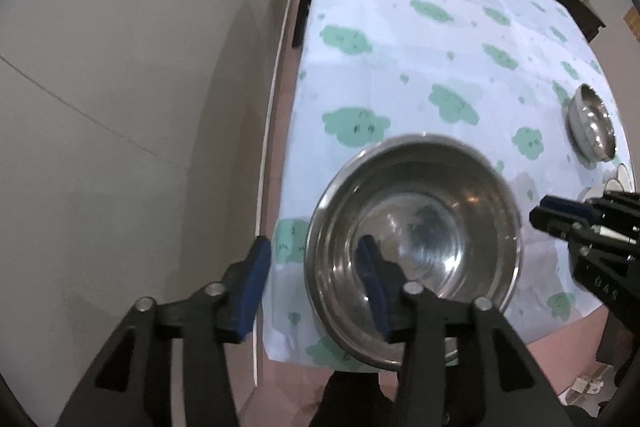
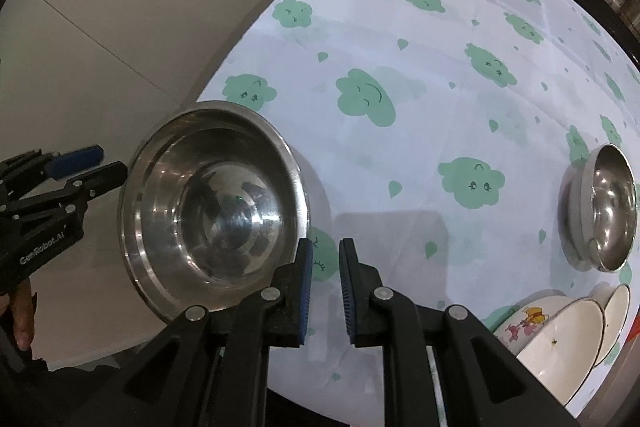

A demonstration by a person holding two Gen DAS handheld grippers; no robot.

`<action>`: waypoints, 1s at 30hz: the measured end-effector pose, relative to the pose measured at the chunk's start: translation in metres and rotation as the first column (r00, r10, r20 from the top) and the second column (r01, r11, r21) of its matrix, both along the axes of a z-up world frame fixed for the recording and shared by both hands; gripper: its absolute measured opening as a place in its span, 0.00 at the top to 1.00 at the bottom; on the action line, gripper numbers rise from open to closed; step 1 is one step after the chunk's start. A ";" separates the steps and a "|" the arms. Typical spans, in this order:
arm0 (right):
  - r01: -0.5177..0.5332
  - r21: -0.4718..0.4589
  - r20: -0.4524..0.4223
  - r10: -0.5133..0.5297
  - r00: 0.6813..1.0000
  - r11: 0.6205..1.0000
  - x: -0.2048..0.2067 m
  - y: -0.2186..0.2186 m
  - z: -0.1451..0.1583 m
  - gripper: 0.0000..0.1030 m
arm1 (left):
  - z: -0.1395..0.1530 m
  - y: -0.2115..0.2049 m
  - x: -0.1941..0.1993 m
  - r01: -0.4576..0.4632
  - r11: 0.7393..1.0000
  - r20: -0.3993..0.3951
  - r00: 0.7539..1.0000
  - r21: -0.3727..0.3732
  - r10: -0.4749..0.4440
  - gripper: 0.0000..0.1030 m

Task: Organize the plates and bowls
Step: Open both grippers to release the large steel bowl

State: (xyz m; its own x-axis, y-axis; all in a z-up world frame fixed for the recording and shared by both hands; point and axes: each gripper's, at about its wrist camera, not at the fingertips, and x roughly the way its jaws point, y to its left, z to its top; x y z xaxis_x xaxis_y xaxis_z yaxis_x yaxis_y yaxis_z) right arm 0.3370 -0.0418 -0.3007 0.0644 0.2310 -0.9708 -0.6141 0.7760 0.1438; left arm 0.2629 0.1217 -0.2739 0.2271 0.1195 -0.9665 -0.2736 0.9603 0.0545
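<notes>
Blue rubber pads line the fingers of the left tool [image 1: 314, 291], whose jaws stand wide apart with the near rim of a large steel bowl [image 1: 414, 247] between them: 1 pad sits outside the bowl on the left, the other inside it, and neither clearly presses the metal, so the tool is released. The bowl sits at the near left corner of the surface [image 1: 400, 39], which is covered by a white cloth printed with green smiling clouds, and part of the bowl overhangs the near edge. In the left wrist view the right tool [image 1: 540, 217] comes in from the right, just beside the bowl's right rim; whether it touches cannot be told there. In the right wrist view the right tool [image 2: 325, 283] has its 2 pads drawn near each other with a narrow gap left and nothing between them, so it is not clenched on anything; it hangs just right of the large steel bowl [image 2: 212, 207]. The left tool [image 2: 88, 167] shows at the far left of that view, at the bowl's rim. Well apart, toward the right side of the surface [image 2: 420, 39], a smaller steel bowl [image 2: 610, 207] rests inside a pale grey one. Nearer, at the right edge, 2 white ceramic bowls [image 2: 560, 343] stand close together, 1 with cartoon pictures on its outer wall.
</notes>
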 end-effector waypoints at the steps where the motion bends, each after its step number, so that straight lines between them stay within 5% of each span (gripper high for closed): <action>1: 0.006 0.003 0.008 -0.006 1.000 1.000 -0.002 -0.002 0.003 0.85 | 0.004 -0.001 0.001 0.009 1.000 0.012 1.000 0.001 -0.009 0.55; 14: 0.086 0.071 0.086 -0.092 0.992 0.994 -0.033 -0.020 0.039 0.69 | 0.026 -0.024 -0.004 0.104 0.994 0.068 0.992 -0.017 -0.103 0.44; 18: 0.098 0.097 0.116 -0.109 0.987 0.990 -0.040 -0.022 0.047 0.52 | 0.030 -0.027 -0.007 0.117 0.993 0.084 0.990 -0.021 -0.115 0.35; 21: 0.103 0.101 0.138 -0.116 0.984 0.990 -0.042 -0.024 0.052 0.52 | 0.035 -0.031 -0.008 0.125 0.992 0.102 0.987 -0.014 -0.123 0.28; 30: 0.129 0.097 0.171 -0.144 0.975 0.987 -0.040 -0.047 0.062 0.52 | 0.042 -0.052 0.001 0.149 0.988 0.123 0.982 -0.034 -0.143 0.27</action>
State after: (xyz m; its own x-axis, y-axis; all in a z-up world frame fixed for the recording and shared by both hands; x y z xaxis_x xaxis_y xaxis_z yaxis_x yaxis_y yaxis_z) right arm 0.2968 -0.0889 -0.2392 0.2701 0.2889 -0.9185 -0.5246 0.8441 0.1112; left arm 0.2634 0.0696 -0.2319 0.3535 0.0352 -0.9348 -0.1324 0.9911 -0.0128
